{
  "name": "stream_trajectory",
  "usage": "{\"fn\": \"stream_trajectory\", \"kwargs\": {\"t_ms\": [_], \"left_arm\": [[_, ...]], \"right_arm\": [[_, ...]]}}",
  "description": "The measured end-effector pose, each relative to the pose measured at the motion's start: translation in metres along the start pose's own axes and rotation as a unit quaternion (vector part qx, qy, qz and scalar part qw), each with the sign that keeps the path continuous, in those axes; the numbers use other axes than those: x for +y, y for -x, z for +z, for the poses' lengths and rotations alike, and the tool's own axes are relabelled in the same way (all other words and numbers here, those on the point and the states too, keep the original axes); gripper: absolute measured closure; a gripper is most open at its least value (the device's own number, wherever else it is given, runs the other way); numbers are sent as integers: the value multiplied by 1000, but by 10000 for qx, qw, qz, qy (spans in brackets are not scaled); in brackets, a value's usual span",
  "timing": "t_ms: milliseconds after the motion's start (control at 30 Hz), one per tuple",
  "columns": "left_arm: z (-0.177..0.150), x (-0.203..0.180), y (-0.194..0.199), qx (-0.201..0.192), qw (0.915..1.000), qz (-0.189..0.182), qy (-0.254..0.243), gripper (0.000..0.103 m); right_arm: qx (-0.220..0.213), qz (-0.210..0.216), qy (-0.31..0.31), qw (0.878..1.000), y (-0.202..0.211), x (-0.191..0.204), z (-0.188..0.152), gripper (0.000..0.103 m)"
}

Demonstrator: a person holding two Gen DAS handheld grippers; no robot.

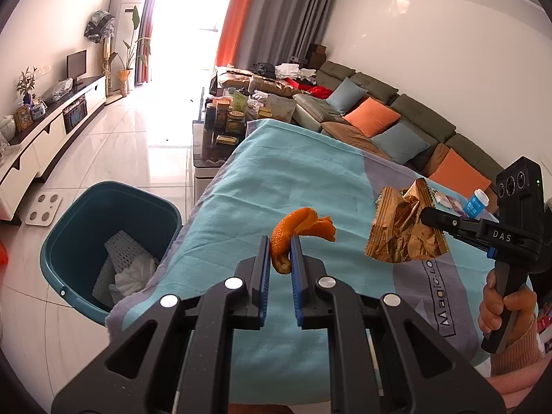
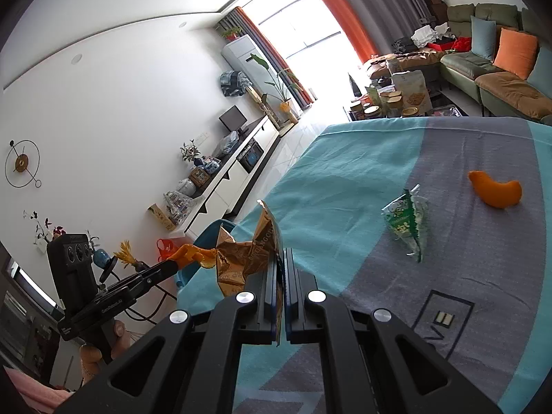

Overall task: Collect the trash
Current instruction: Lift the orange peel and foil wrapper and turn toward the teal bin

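The left gripper (image 1: 280, 253) is closed on a curl of orange peel (image 1: 296, 231), held above the blue cloth (image 1: 262, 186) near the table's left edge. Just past that edge, on the floor, stands the teal bin (image 1: 86, 227) with white paper in it. The right gripper (image 2: 283, 269) is clamped on a crumpled gold wrapper (image 2: 241, 258), raised off the cloth. Well apart on the grey stripe lie a green packet (image 2: 408, 224) and another orange peel piece (image 2: 496, 193).

Open air lies between the counter (image 1: 276, 172) edge and the teal bin (image 1: 69, 241); its mouth is unobstructed, with paper low inside.
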State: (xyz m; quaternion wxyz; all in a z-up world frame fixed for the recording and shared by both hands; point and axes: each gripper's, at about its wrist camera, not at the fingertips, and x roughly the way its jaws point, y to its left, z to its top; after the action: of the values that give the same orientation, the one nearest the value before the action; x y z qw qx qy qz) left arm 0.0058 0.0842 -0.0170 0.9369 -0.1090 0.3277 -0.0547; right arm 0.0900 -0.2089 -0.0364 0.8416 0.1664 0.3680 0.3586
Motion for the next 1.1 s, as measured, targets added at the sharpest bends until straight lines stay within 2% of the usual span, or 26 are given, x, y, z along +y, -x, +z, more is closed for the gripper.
{"fn": "stream_trajectory", "kwargs": {"t_ms": [1100], "left_arm": [[-1,38,25,-182,9986,387,315,91]], "right_arm": [[216,298,193,9991,-28,29,3,101]]}}
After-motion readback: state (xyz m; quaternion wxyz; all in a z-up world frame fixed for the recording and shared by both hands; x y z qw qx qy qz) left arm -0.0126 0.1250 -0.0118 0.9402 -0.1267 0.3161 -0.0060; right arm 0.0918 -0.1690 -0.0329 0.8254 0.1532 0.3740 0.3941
